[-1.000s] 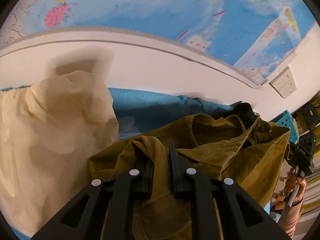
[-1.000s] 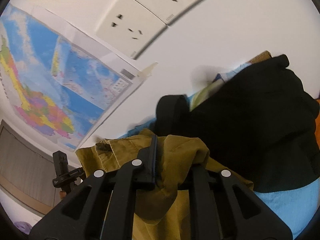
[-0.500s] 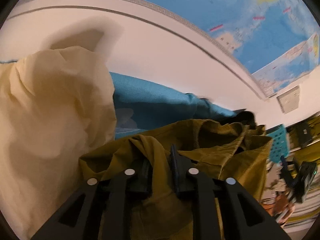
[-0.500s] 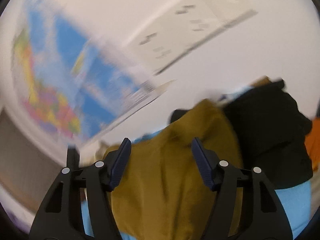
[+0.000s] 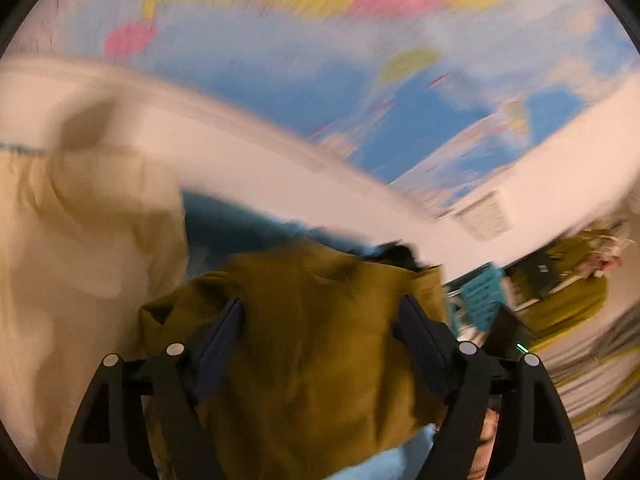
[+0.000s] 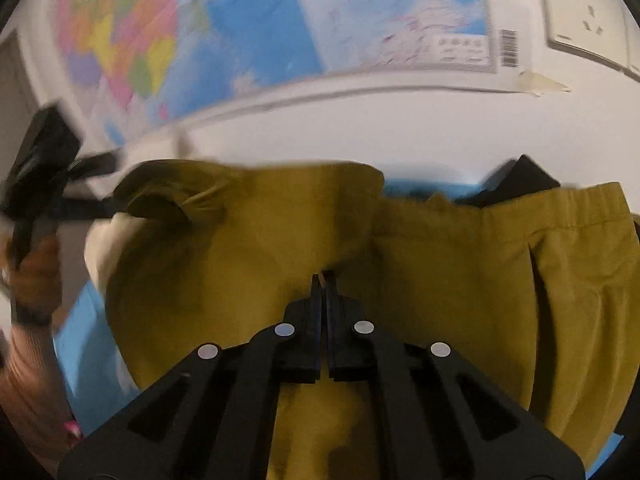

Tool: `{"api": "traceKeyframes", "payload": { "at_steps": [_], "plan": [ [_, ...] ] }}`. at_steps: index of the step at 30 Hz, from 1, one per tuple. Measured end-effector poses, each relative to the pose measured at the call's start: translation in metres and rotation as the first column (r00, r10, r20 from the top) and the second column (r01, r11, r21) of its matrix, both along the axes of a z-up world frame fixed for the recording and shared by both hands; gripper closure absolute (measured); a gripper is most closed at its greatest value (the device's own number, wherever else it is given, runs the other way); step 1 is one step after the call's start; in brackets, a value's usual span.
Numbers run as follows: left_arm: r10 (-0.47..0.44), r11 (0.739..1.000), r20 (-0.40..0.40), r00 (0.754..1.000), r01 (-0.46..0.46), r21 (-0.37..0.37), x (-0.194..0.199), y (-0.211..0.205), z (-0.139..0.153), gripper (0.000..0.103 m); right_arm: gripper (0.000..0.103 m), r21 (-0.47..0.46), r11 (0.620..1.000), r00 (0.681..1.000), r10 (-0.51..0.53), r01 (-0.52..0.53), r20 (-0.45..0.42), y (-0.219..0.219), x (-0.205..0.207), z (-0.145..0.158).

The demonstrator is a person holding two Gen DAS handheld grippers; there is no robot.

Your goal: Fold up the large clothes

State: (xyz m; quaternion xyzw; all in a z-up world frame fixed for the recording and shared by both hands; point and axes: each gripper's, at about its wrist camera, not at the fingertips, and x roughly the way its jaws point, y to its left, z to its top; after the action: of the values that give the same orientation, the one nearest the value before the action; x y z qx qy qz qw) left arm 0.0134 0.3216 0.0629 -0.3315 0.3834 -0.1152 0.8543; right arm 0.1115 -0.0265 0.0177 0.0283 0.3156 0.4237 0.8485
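- My left gripper: jaws spread wide, released, over the blurred mustard garment.
- My right gripper: jaws clenched; whether cloth is pinched, I cannot tell.
- Cream cloth, at 9 o'clock: cut off.

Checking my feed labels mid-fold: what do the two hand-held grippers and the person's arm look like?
Both are matte black plastic. The left hand-held gripper has dark blue finger pads and round silver rivets. The right hand-held gripper has the same black frame with silver rivets. The arm wears a ribbed pinkish sleeve. No cables visible.
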Motion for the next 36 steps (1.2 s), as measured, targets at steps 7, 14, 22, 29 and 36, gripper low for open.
{"api": "traceKeyframes", "payload": {
  "at_steps": [7,14,22,29,36],
  "plan": [
    [-0.113,0.963,0.065,0.991,0.094,0.253,-0.007,-0.052,0.007,0.017,0.101,-0.077,0.997,1.0,-0.014,0.014,-0.006,0.032,0.019,-0.007],
    [-0.147,0.867,-0.156,0.977,0.203,0.455,0.02,-0.099,-0.07,0.021,0.036,0.04,0.999,1.0,-0.019,0.018,0.014,-0.033,-0.001,0.003],
    [-0.131,0.873,-0.152,0.98,0.186,0.451,0.027,-0.093,-0.086,0.021,0.016,-0.067,0.94,0.942,-0.331,0.334,0.055,-0.158,-0.04,-0.04],
    [-0.107,0.834,-0.171,0.98,0.182,0.52,0.029,-0.095,-0.096,0.024,0.093,-0.005,0.959,0.957,-0.281,0.282,-0.073,-0.186,-0.029,-0.062],
    [-0.072,0.873,-0.155,0.985,0.137,0.469,0.03,-0.075,-0.101,0.033,0.094,0.011,0.935,0.934,-0.353,0.354,-0.056,-0.201,-0.013,-0.048]
  ]
}}
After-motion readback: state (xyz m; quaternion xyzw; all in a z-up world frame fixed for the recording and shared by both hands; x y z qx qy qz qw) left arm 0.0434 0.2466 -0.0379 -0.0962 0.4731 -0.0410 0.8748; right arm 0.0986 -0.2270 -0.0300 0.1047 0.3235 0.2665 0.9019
